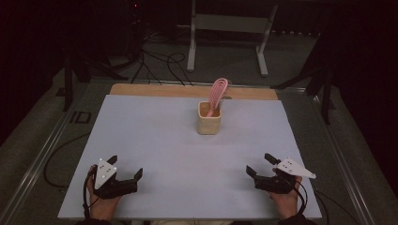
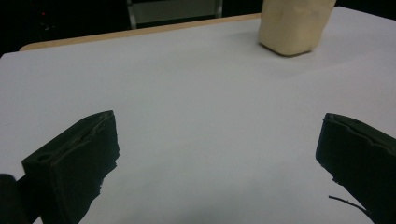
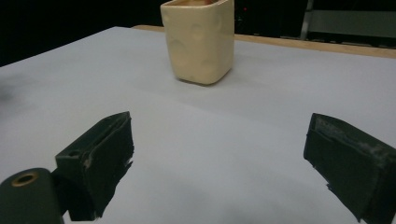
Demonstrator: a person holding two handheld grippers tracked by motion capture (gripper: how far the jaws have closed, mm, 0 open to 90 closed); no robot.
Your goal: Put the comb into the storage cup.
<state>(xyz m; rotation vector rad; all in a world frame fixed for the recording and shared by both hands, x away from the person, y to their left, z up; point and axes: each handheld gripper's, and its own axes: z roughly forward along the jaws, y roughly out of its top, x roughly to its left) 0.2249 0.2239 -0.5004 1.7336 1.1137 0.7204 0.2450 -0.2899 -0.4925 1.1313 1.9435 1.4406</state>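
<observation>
A cream square cup [image 1: 209, 119] stands upright near the middle back of the white table top [image 1: 155, 154], with a pink slotted utensil [image 1: 218, 93] leaning out of it. The cup [image 2: 294, 25] appears at the top right of the left gripper view and the cup [image 3: 198, 39] at the top centre of the right gripper view. My left gripper [image 1: 126, 167] rests open at the front left corner, held by a hand. My right gripper [image 1: 260, 165] rests open at the front right. Both have nothing between their jaws, with bare table ahead of the left gripper [image 2: 217, 140] and the right gripper [image 3: 217, 149].
A wooden strip [image 1: 187, 90] runs along the table's far edge. Beyond it are dark floor cables [image 1: 155, 61] and a white metal stand [image 1: 230, 33]. Metal rails [image 1: 42, 159] border the table on both sides.
</observation>
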